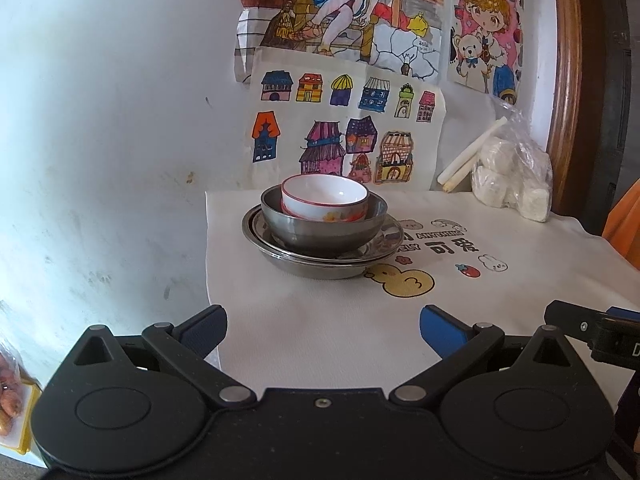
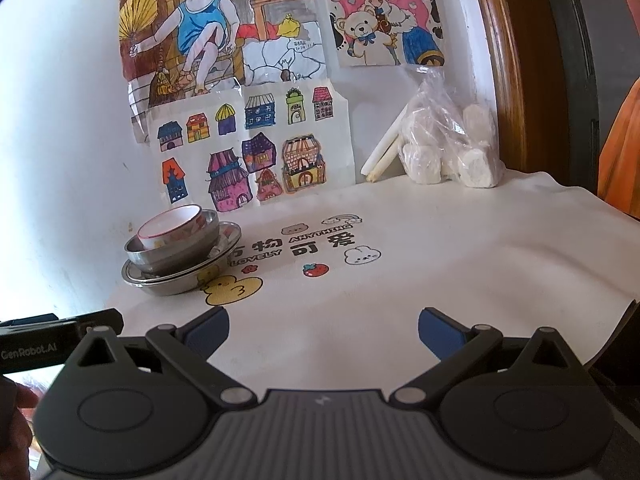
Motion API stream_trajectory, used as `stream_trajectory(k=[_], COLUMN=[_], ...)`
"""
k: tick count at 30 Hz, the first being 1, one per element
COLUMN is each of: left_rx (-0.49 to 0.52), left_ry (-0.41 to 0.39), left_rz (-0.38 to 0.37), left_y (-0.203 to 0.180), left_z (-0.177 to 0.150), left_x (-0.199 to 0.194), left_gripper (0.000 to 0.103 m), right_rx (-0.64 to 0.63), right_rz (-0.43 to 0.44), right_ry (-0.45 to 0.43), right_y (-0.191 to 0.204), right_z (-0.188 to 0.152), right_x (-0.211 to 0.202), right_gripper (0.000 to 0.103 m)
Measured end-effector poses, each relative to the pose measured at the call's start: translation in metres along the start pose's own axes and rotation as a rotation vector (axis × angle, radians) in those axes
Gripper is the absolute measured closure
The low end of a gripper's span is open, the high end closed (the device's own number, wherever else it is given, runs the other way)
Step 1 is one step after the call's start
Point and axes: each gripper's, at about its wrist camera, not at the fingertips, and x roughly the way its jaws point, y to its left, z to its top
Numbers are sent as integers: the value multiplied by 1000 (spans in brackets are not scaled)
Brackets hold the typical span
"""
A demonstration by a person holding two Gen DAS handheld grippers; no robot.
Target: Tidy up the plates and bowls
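A white ceramic bowl [image 1: 325, 196] with a red rim sits tilted inside a steel bowl [image 1: 324, 226], which rests on stacked steel plates [image 1: 320, 262]. The stack stands at the table's far left, near the wall. My left gripper [image 1: 323, 330] is open and empty, held back from the stack and facing it. In the right wrist view the white bowl [image 2: 170, 226], steel bowl [image 2: 176, 254] and steel plates [image 2: 172, 284] lie ahead to the left. My right gripper [image 2: 323, 330] is open with nothing between its fingers, over the cloth.
A white printed tablecloth [image 2: 440, 264] covers the table. A plastic bag of white lumps [image 2: 448, 148] and pale sticks [image 2: 382, 152] lean at the back right wall. Coloured drawings [image 1: 340, 132] hang on the wall. The left gripper's body [image 2: 60, 340] shows at left.
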Motion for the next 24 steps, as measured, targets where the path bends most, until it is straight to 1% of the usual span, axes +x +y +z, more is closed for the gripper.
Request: stream_trajectory(k=[24], left_rx=[1], left_ry=[10], left_rz=[-1], left_y=[-2], left_z=[0], left_x=[4], left_gripper=[1], right_rx=[0], right_rz=[-5], right_ry=[10], right_y=[0], right_z=[-1], right_x=[4], right_gripper=[0])
